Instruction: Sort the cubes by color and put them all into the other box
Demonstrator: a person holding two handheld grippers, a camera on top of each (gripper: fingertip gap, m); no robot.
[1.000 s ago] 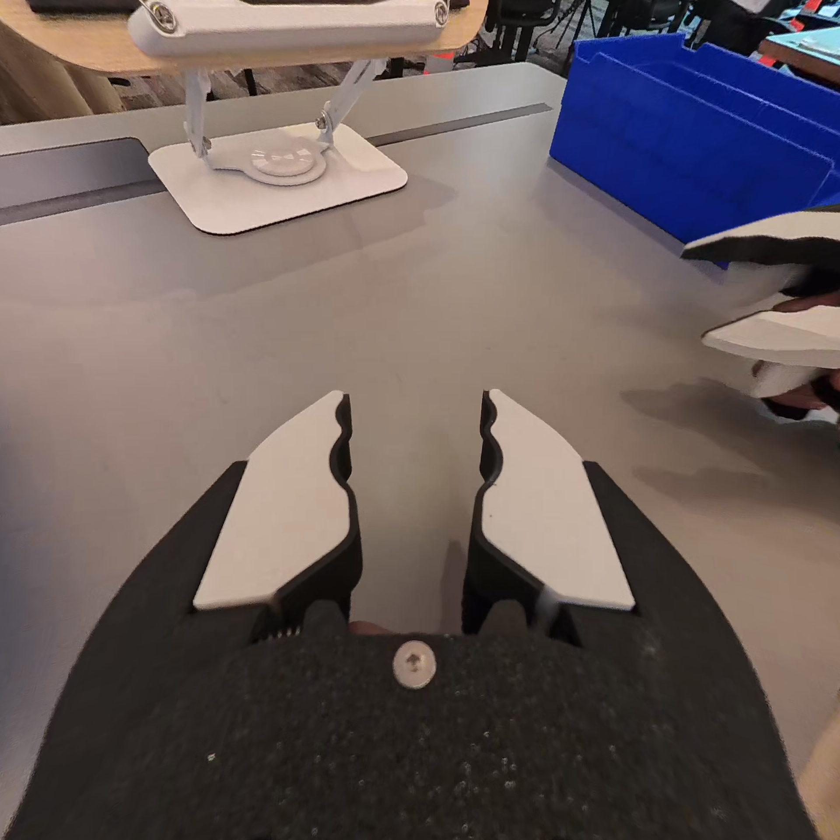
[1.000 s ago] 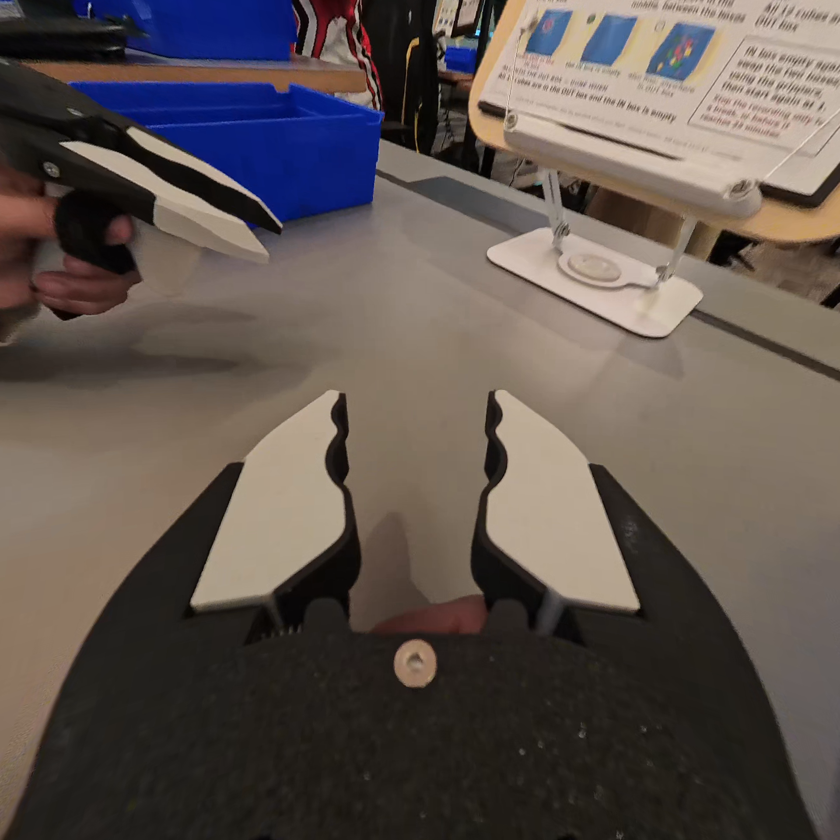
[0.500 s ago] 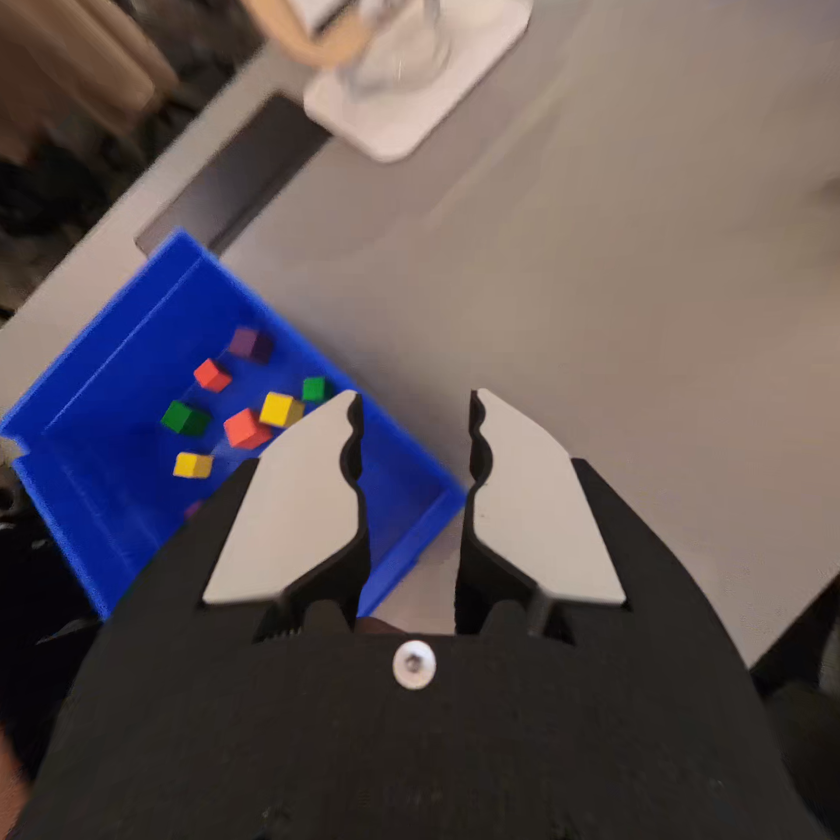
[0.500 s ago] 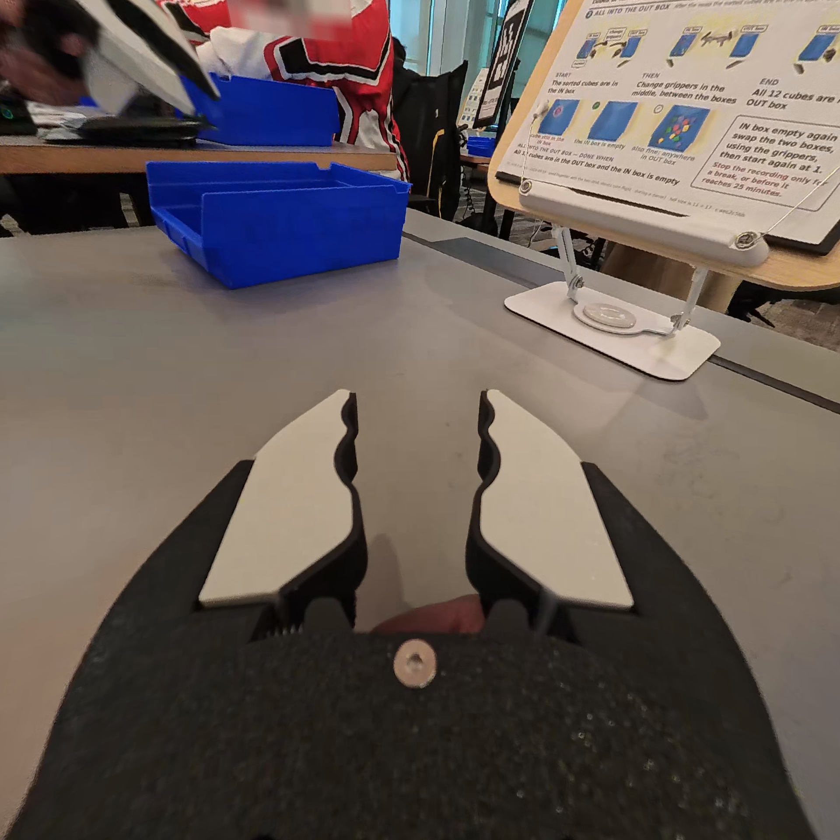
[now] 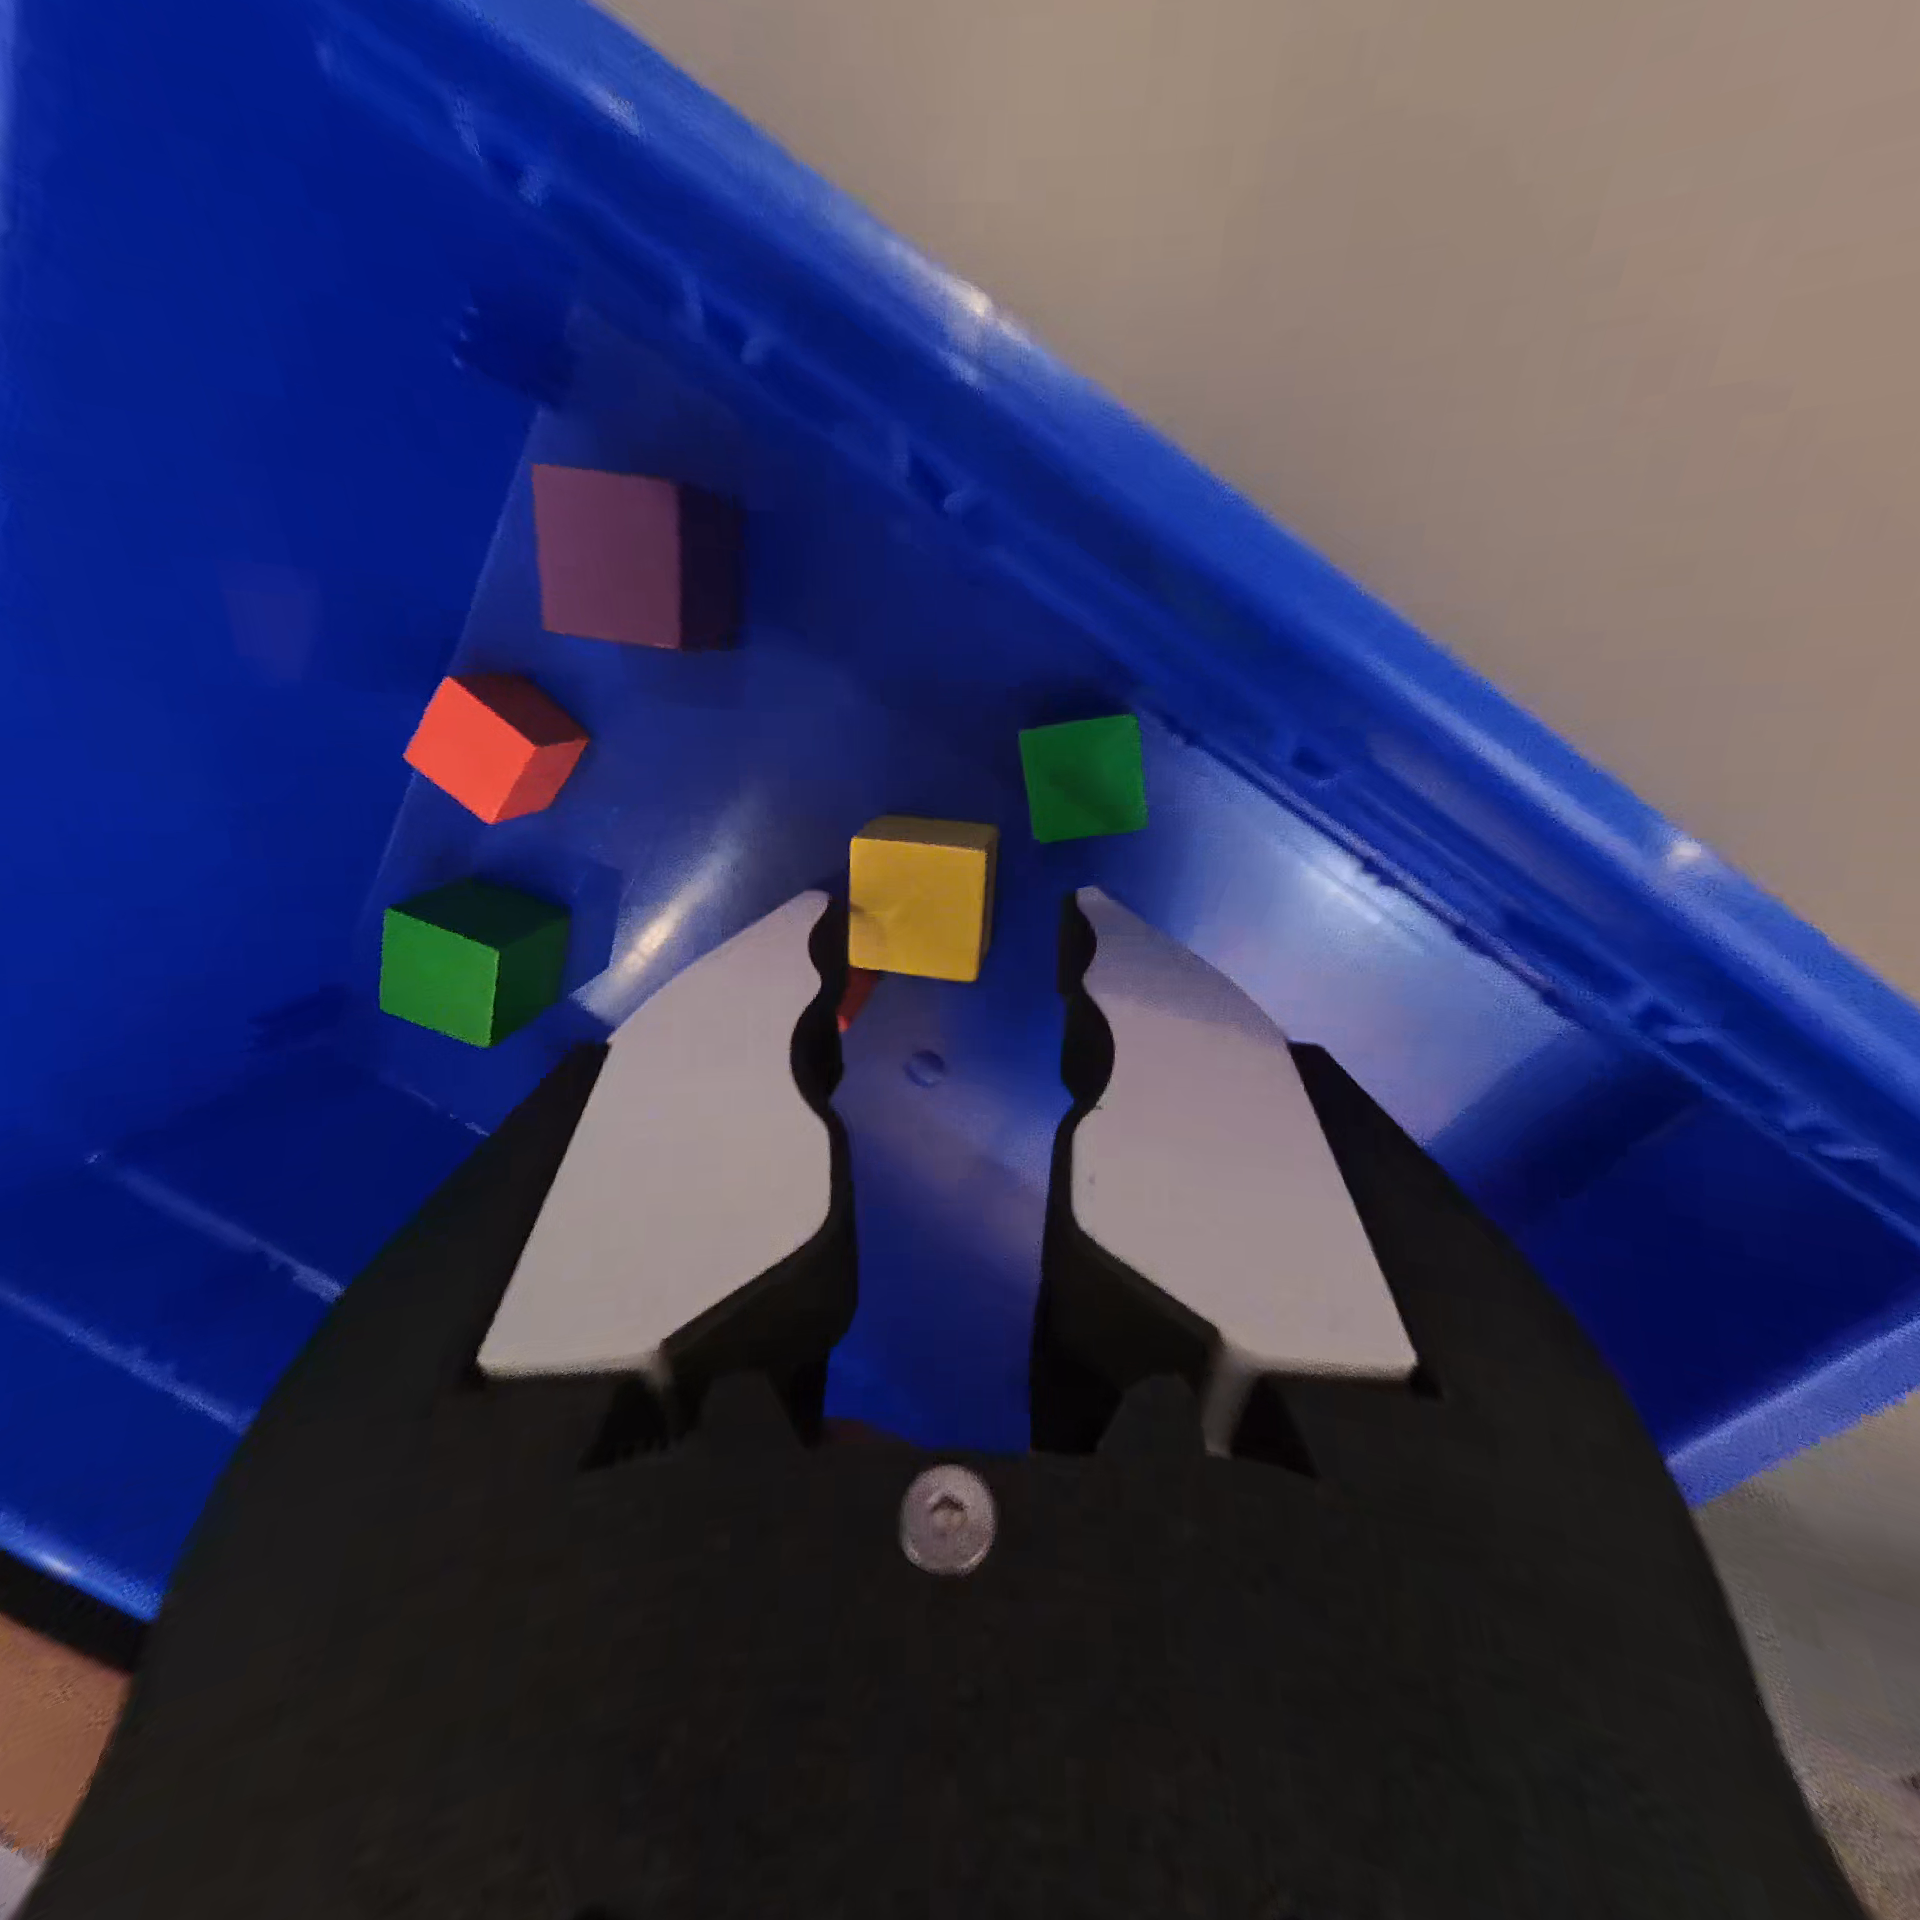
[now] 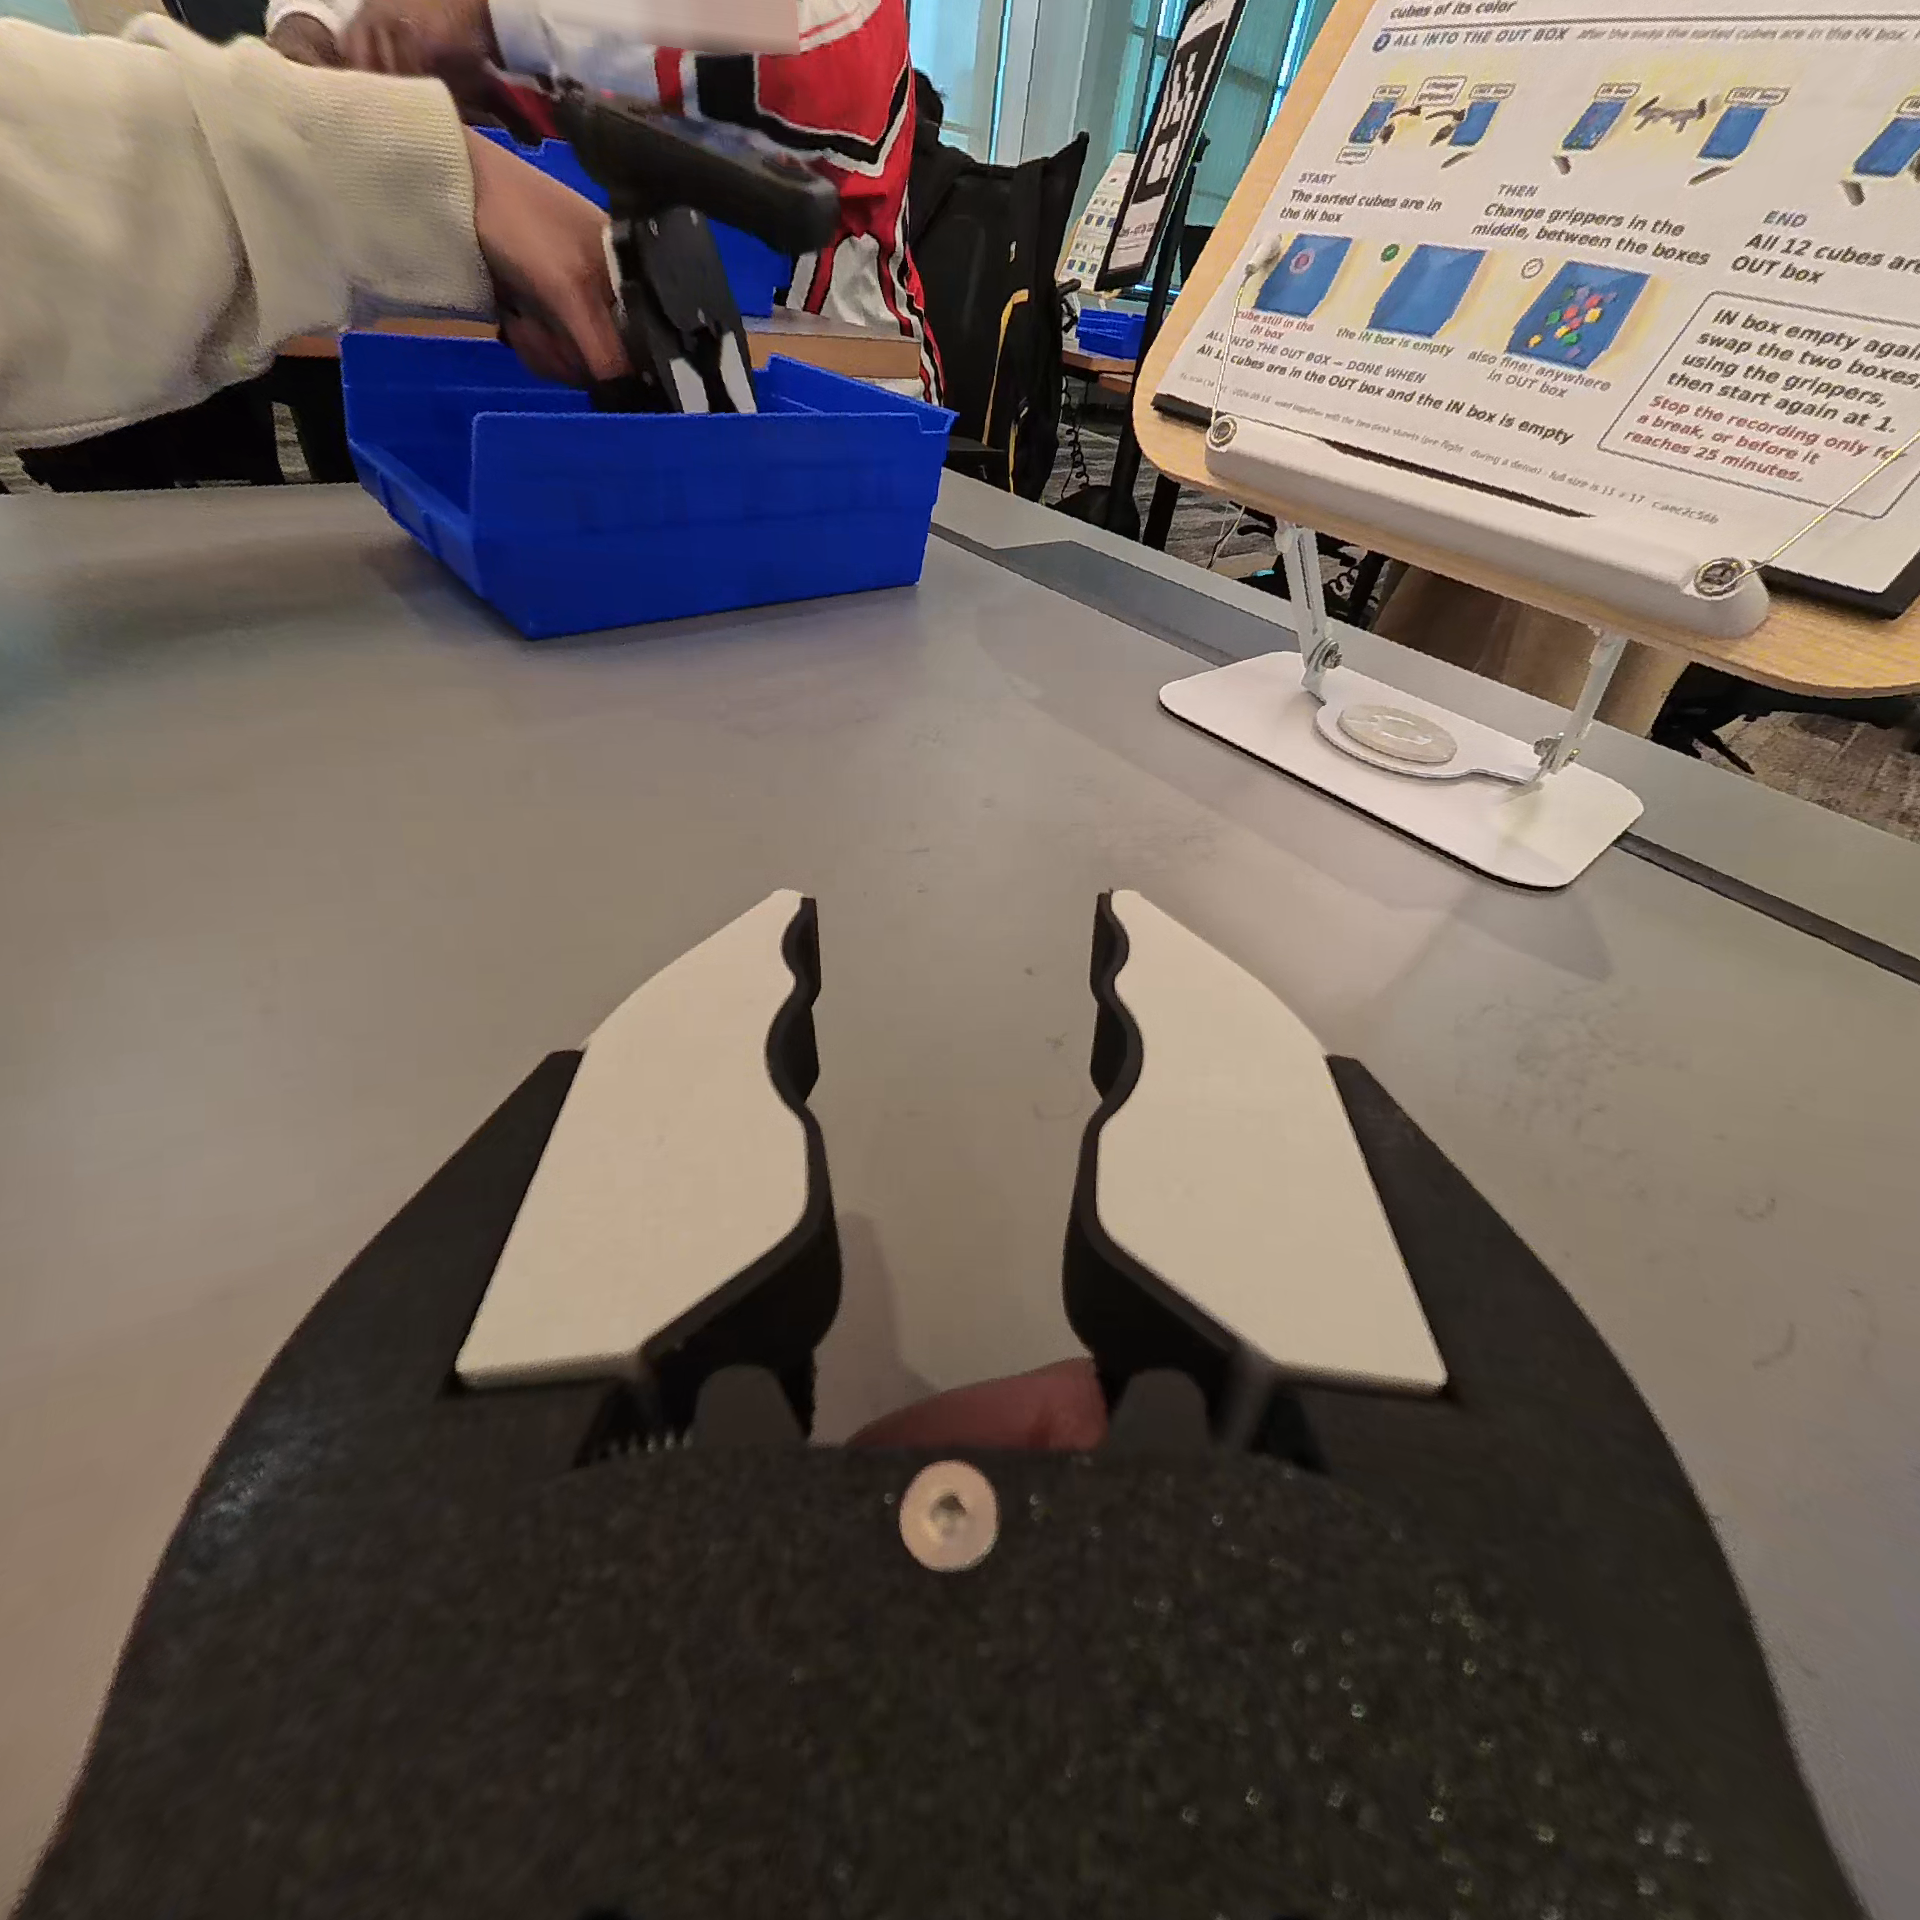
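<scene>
Claw (image 5: 943, 909) of the left hand, spread and empty, reaches into the blue box (image 5: 1351, 644); the yellow cube (image 5: 916, 900) sits at frame centre between its tips, nearest by far. Right claw (image 6: 954, 909), also spread and empty, hovers over the grey worktop (image 6: 312, 831), well apart.

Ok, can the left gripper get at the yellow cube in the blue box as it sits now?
Probably yes. The left gripper is open inside the blue box, and the yellow cube sits just ahead between its fingertips. A red cube peeks out beside the left finger, close enough that it might get nudged.
</scene>
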